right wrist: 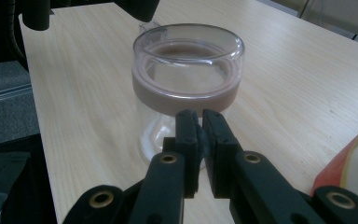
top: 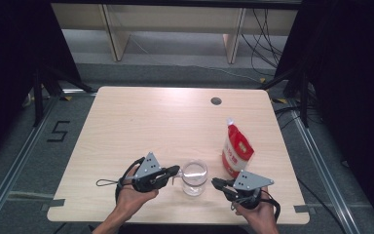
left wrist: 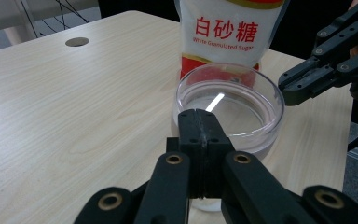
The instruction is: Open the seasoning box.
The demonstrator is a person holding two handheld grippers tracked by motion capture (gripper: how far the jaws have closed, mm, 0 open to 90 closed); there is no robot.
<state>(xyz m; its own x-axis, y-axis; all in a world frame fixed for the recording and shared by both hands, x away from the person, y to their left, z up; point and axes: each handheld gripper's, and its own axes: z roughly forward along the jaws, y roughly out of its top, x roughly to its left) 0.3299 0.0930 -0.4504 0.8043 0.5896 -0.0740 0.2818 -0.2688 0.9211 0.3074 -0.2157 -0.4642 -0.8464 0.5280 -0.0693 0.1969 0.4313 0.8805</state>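
**Clear glass between two closed grippers**

The clear glass [top: 195, 176] stands upright at the lower middle of the high view, on the pale wooden tabletop [top: 141, 122] near its front edge. In the left gripper view the glass sits at centre frame, directly beyond the tips of the jaws; whether the tips touch its wall cannot be told. In the right gripper view it rises at upper centre, just past the jaw tips, its narrower foot close behind them.

The left gripper [top: 175, 170] comes in from the lower left of the high view, its jaws pressed together and pointing at the left side of the glass, with nothing between them. The right gripper [top: 215, 182] lies at the lower right of that view, pointing at the right side of the glass and a little apart from it; its jaws are all but together, a thin slit left between them, and they hold nothing.

A red and white sugar pouch [top: 236, 150] stands just beyond the glass, to the right of centre. A round dark grommet [top: 216, 101] sits in the tabletop at the upper right.
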